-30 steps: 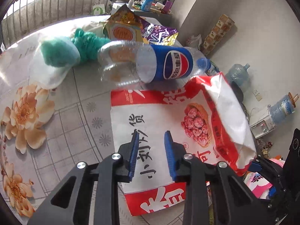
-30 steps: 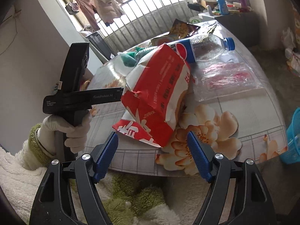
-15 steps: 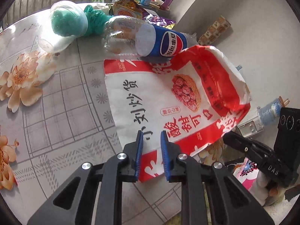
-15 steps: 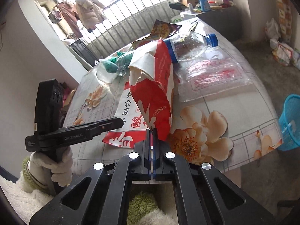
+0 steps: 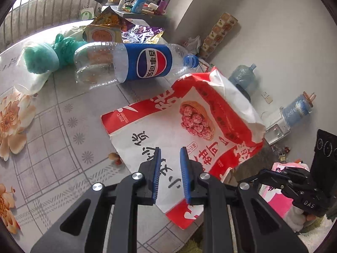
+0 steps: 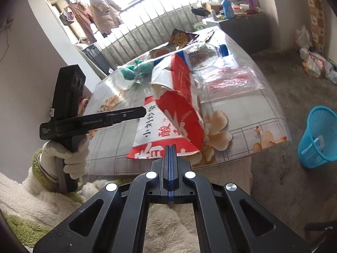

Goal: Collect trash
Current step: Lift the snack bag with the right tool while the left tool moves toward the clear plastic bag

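Note:
A red and white snack bag (image 5: 189,126) lies at the table's near edge, its top end lifted; it also shows in the right wrist view (image 6: 174,109). My right gripper (image 6: 170,147) is shut on the bag's near edge. My left gripper (image 5: 169,154) hovers just over the bag with its jaws a little apart and nothing between them. An empty Pepsi bottle (image 5: 130,63) lies on its side behind the bag. A green plastic bag (image 5: 42,57) and foil snack wrappers (image 5: 118,29) lie further back.
A clear plastic packet (image 6: 227,80) lies on the flowered tablecloth (image 5: 42,126) to the right of the bag. A blue waste basket (image 6: 318,137) stands on the floor to the right of the table. Water jugs (image 5: 244,78) stand by the wall.
My right gripper closed on the snack bag's near edge and has pulled the bag toward the table's edge. My left gripper's jaws have opened slightly over the bag.

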{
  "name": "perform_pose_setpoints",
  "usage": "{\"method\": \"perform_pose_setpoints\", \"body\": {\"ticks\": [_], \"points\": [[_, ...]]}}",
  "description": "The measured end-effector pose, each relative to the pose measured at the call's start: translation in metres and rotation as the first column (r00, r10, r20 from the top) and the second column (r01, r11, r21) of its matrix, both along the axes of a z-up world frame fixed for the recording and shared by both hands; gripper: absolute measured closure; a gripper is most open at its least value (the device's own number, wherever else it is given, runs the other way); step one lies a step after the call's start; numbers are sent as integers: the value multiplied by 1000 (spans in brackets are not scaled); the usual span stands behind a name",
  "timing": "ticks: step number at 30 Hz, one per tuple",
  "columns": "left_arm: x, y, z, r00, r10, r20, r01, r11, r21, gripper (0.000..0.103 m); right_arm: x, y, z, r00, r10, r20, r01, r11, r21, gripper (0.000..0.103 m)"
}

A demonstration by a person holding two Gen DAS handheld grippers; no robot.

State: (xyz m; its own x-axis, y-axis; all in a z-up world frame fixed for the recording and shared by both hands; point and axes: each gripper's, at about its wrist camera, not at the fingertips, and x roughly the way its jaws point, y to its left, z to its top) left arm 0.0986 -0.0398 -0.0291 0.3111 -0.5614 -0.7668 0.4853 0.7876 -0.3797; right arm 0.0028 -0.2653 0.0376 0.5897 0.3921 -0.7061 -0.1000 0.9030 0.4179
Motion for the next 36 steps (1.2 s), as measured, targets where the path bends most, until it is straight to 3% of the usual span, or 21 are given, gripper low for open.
{"method": "perform_pose_setpoints", "body": {"ticks": [1, 3, 4, 5, 12, 15, 18, 20, 22, 25, 32, 36], "points": [[6, -6, -5, 1000, 0, -7, 0, 1000, 18, 85, 0, 0, 0, 1000, -17, 2, 17, 1000, -19, 99], [9, -8, -15, 999, 2, -36, -1, 1000, 22, 85, 0, -2, 1, 999, -32, 17, 33, 999, -42, 82], [10, -8, -17, 999, 4, -36, -3, 1000, 21, 85, 0, -1, 2, 999, -36, 31, 37, 998, -57, 68], [9, -8, -17, 1000, 3, -31, -3, 1000, 19, 85, 1, 1, 3, 998, -36, 48, 39, 997, -70, 63], [13, -4, -17, 999, 14, -44, -14, 1000, 3, 85, 20, 16, -19, 999, -24, 37, 28, 992, -119, 63], [10, -1, -18, 999, 18, -44, -18, 1000, -2, 85, 29, 20, -26, 998, -48, 30, 51, 992, -119, 66], [7, 0, -18, 999, 23, -39, -23, 1000, 2, 85, 36, 22, -30, 996, -86, 32, 90, 982, -164, 76], [7, 2, -18, 999, 27, -37, -27, 1000, 4, 85, 36, 20, -30, 994, -101, 38, 106, 978, -177, 92], [6, 6, -15, 998, 36, -43, -36, 999, -6, 85, 32, 14, -28, 992, -118, 46, 124, 978, -170, 102], [4, 14, -9, 998, 40, -46, -42, 998, -38, 85, 23, 2, -25, 990, -130, 52, 136, 984, -116, 103], [-6, 18, 9, 1000, 25, -18, -26, 998, -51, 85, -4, -5, -5, 990, -86, 114, 102, 984, -145, 103], [-2, 11, 20, 1000, 21, 7, -20, 998, -60, 85, -15, -22, 4, 985, -112, 134, 132, 979, -155, 103]]}}
